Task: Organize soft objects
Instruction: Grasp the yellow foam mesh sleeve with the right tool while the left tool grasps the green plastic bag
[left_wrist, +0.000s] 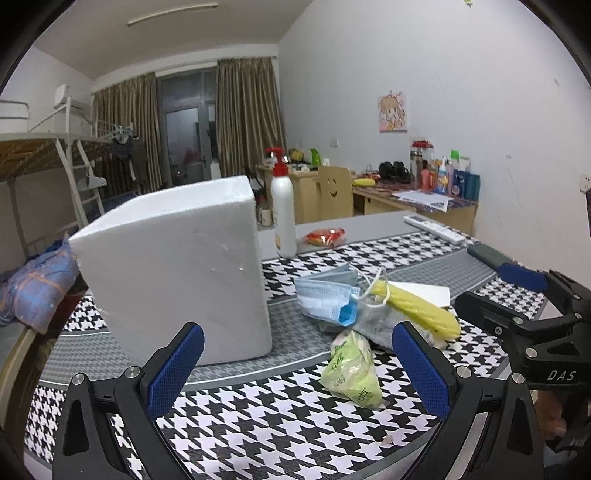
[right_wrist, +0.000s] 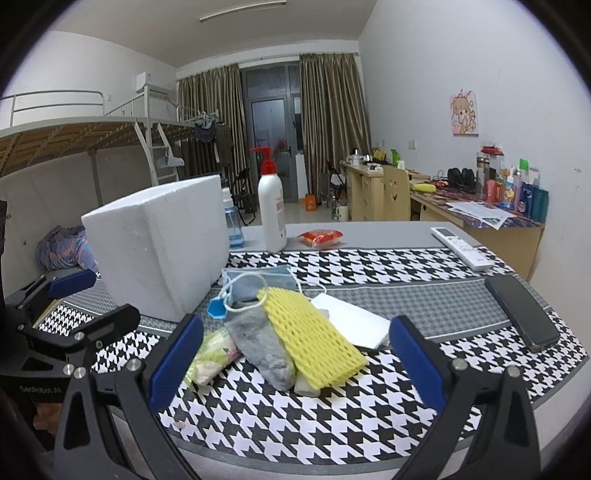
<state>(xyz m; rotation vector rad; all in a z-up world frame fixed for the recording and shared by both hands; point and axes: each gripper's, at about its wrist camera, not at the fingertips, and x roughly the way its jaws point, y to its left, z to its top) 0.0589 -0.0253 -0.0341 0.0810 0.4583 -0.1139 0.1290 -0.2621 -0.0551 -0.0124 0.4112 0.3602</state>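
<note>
A pile of soft things lies on the houndstooth table mat (right_wrist: 295, 424): a yellow foam net (right_wrist: 310, 332) (left_wrist: 417, 306), a grey sock (right_wrist: 262, 343), a green tissue pack (right_wrist: 212, 354) (left_wrist: 351, 369), blue face masks (right_wrist: 258, 280) (left_wrist: 328, 295) and a white folded tissue (right_wrist: 351, 317). A white foam box (left_wrist: 173, 273) (right_wrist: 159, 243) stands left of the pile. My left gripper (left_wrist: 301, 369) is open, just short of the tissue pack. My right gripper (right_wrist: 297, 360) is open in front of the pile, holding nothing.
Behind the pile stand a white pump bottle (right_wrist: 271, 214), a red snack packet (right_wrist: 319, 236) and a small blue bottle (right_wrist: 232, 221). A white remote (right_wrist: 461, 243) and a black case (right_wrist: 521, 314) lie to the right. A bunk bed and desks fill the room beyond.
</note>
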